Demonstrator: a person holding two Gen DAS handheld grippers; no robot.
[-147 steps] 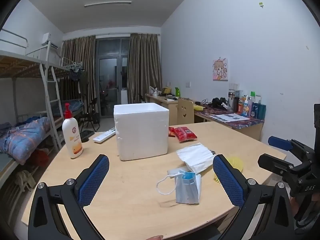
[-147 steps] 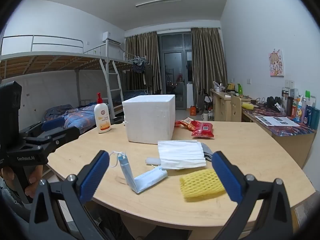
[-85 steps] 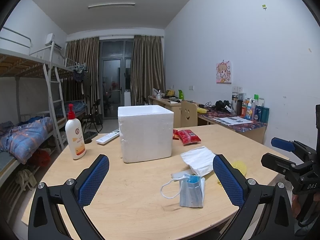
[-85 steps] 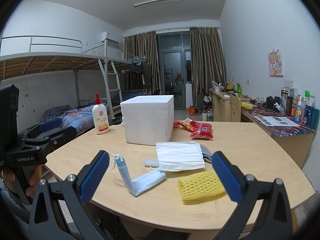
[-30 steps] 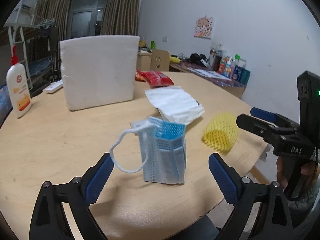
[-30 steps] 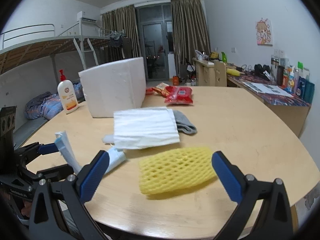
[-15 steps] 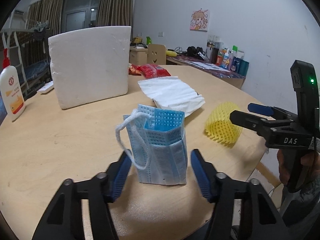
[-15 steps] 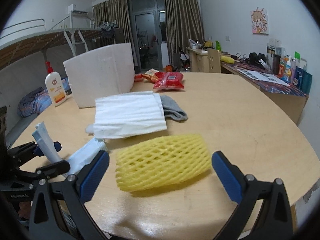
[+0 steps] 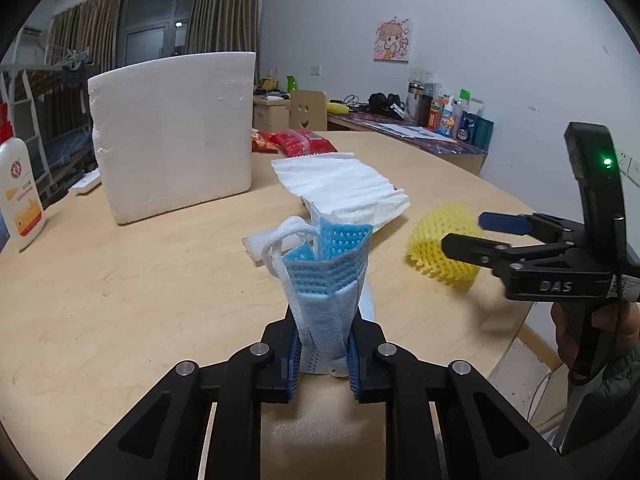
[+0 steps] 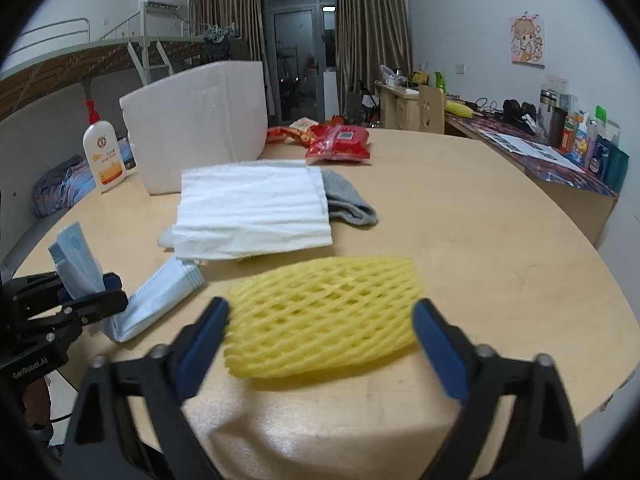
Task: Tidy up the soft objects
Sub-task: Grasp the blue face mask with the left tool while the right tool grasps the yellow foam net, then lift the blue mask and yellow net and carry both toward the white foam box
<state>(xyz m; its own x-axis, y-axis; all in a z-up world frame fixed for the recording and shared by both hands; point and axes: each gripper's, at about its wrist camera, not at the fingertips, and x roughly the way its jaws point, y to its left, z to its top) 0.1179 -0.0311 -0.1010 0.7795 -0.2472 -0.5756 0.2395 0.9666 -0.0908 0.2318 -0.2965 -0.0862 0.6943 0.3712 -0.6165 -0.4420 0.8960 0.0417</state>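
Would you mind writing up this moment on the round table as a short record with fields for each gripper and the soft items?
left gripper: jaws just closed, pads pinching the lower edge of the blue face mask
right gripper: jaws closing in, astride the yellow foam net, pads not yet pressing it
white cloth: flat on the wooden table, partly covering the grey sock
white foam box: behind the cloth
lotion bottle: upright, far left
red snack bags: beyond the sock

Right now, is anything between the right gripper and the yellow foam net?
Nothing visible. The right gripper straddles the yellow foam net lengthwise, its jaws just having been closing, one near each end. The face mask lies off to the side.
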